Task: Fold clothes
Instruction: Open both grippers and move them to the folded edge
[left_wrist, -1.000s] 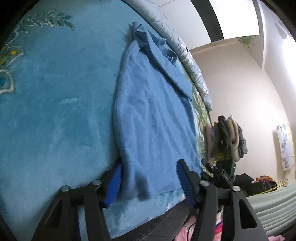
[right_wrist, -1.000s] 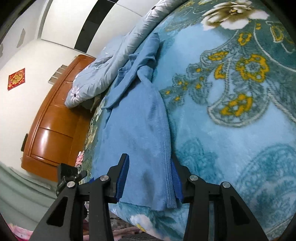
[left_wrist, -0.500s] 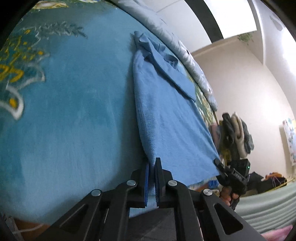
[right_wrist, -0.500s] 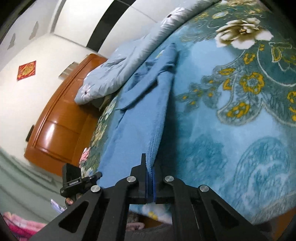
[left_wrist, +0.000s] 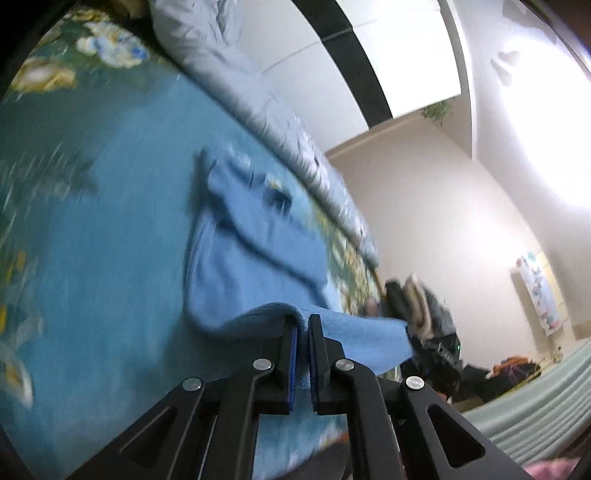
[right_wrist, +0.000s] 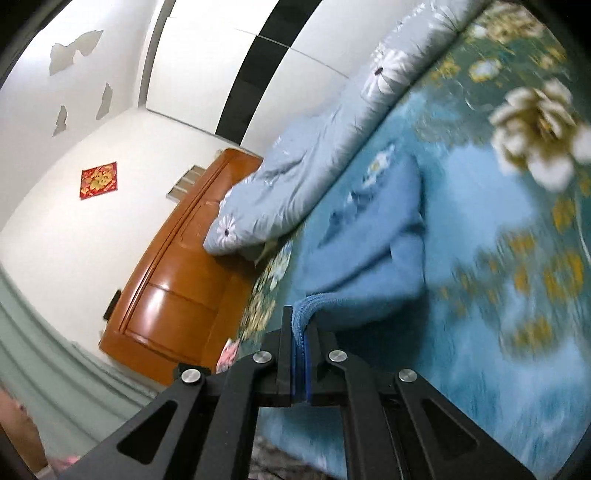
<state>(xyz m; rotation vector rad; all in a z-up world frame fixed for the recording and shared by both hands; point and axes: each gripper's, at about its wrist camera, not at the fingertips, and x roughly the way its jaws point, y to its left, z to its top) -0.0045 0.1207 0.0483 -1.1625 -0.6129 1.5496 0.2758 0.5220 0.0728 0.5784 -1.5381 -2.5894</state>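
Observation:
A light blue garment (left_wrist: 255, 258) lies on a teal floral blanket (left_wrist: 92, 258) on the bed. My left gripper (left_wrist: 302, 325) is shut on the garment's near hem and holds it lifted above the blanket, so the cloth arches over. My right gripper (right_wrist: 299, 325) is shut on the other hem corner, where the stitched edge bunches between its fingers. The garment also shows in the right wrist view (right_wrist: 369, 236), with its far part flat on the blanket (right_wrist: 498, 295). Both views are blurred by motion.
A pale grey floral quilt (right_wrist: 295, 192) lies along the far side of the bed. A wooden headboard (right_wrist: 177, 280) stands at one end. A pile of clothes (left_wrist: 417, 302) sits beyond the bed's other end.
Both grippers went from open around the hem to shut on it. They have since lifted the hem off the blanket and carried it towards the collar end.

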